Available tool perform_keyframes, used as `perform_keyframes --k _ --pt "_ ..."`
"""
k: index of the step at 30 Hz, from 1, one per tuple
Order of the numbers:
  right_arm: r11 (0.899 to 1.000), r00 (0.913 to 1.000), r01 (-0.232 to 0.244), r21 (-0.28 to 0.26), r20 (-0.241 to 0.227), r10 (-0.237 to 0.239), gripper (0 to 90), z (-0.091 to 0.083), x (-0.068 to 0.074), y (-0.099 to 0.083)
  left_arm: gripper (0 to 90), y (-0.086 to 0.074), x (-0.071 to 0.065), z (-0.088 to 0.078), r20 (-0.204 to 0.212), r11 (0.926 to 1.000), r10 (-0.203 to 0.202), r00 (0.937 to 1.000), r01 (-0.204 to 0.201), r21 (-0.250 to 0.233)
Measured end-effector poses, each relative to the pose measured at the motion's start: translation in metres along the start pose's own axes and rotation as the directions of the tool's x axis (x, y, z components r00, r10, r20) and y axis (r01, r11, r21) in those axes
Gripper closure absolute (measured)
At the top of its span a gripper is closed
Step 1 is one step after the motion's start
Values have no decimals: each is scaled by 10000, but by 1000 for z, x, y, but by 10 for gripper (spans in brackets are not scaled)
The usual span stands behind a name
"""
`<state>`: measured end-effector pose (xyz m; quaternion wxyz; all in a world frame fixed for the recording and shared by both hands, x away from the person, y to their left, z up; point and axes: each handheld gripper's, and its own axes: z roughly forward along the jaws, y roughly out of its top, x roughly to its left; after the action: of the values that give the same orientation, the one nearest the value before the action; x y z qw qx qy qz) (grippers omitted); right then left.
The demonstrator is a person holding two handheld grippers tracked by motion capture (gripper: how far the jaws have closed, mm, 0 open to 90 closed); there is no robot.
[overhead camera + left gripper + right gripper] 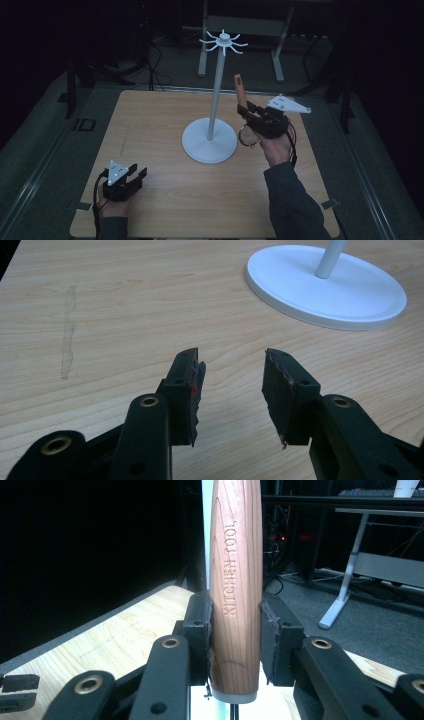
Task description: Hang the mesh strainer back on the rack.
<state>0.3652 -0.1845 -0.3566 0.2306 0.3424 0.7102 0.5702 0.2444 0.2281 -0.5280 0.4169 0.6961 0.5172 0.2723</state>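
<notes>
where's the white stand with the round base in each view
High view: the white stand with a round base sits mid-table, left of the right gripper.
Left gripper view: its base is at top right.
Right gripper view: its pole rises behind the wooden handle.
Shared landmark: the wooden table.

the words "kitchen tool" ran lengthwise, stamped into the wooden handle (235, 590); no other writing could be read anywhere.
</notes>
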Motion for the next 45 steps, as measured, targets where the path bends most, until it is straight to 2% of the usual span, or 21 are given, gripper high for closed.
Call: perform_keyframes --k 24,45 --pt "9982 9992 -350 -492 -209 340 686 -3 -1 7 586 0 0 0 6 10000 -4 10000 4 -12" --pt "9971 9995 -242 -722 -231 226 686 -5 1 19 586 0 -1 1 17 10000 -2 10000 2 -11"
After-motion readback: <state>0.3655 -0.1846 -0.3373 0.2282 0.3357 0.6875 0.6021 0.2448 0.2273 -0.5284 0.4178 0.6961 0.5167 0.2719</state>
